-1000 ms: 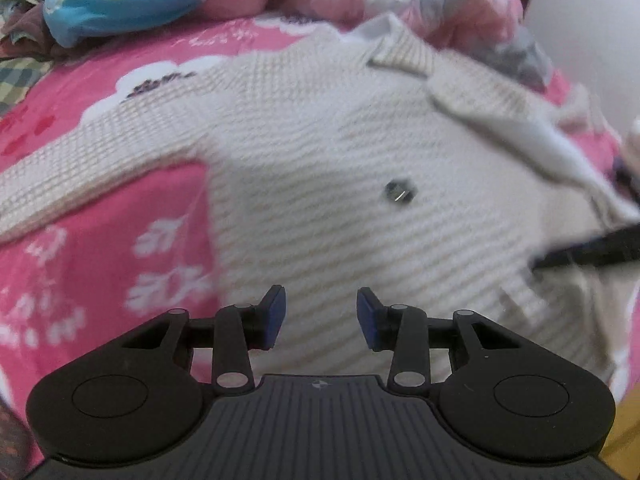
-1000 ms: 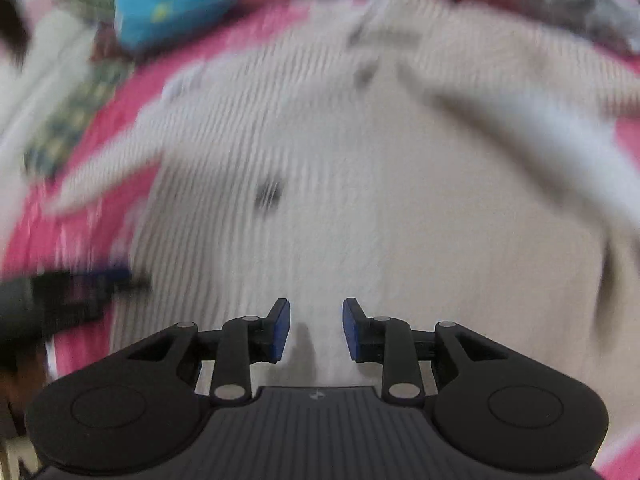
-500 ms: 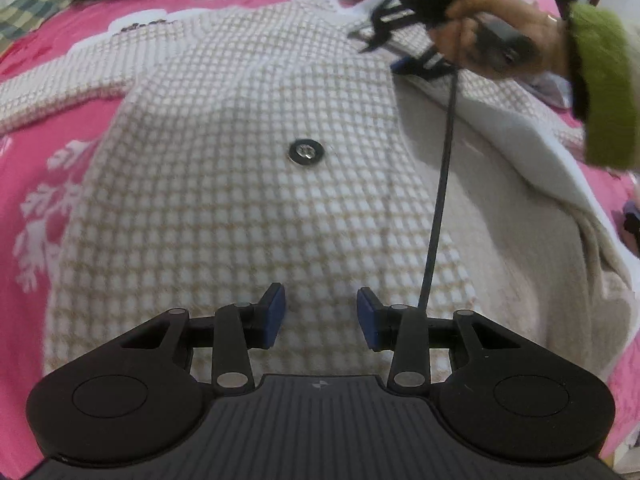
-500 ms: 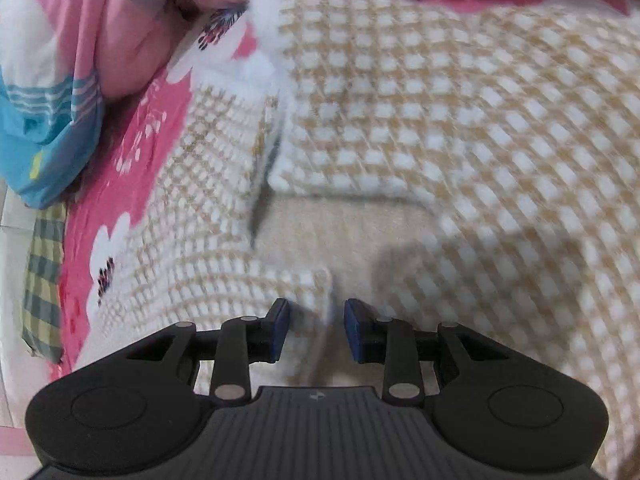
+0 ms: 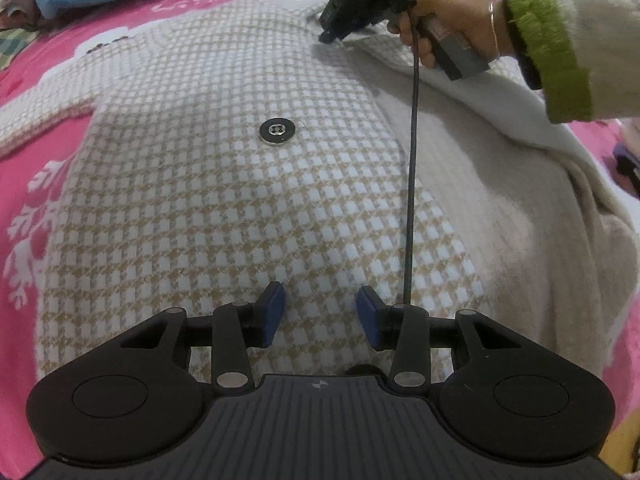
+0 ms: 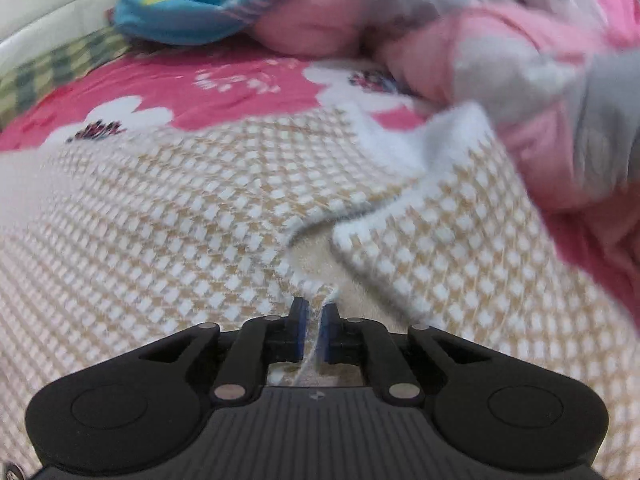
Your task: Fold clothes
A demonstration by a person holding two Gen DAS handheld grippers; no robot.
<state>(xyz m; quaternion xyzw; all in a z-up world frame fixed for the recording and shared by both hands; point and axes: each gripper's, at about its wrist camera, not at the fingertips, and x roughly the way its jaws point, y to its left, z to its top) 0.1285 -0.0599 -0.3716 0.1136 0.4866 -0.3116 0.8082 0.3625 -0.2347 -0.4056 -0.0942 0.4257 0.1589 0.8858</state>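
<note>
Cream-and-tan checked jacket (image 5: 224, 184) lies spread on a pink flowered bedspread (image 5: 36, 184), front side up. One round metal button (image 5: 277, 132) sits near mid-chest. The front panel on the right of the left wrist view is turned open, showing plain cream lining (image 5: 480, 200). A sleeve (image 5: 44, 114) runs out toward the left edge over the bedspread.

Right gripper (image 6: 314, 334): jaws have just been closing and now stand nearly together, pinching the white fuzzy edge of the jacket front just below the collar (image 6: 420, 200); fabric rises in a thin ridge between the blue pads (image 6: 300, 332). In the left wrist view the same gripper sits at the neckline, held by a hand (image 5: 444, 20) in a cream sleeve with green cuff (image 5: 548, 48). A thin dark cable (image 5: 412, 168) hangs from it down across the jacket.

Left gripper (image 5: 320, 312): jaws spread, over the lower checked front, nothing between the pads; contact with the fabric unclear.

Beyond the collar: a heap of pink-and-grey bedding (image 6: 500, 40), a blue patterned cloth (image 6: 180, 4), a green checked cloth (image 6: 48, 76) at far left.
</note>
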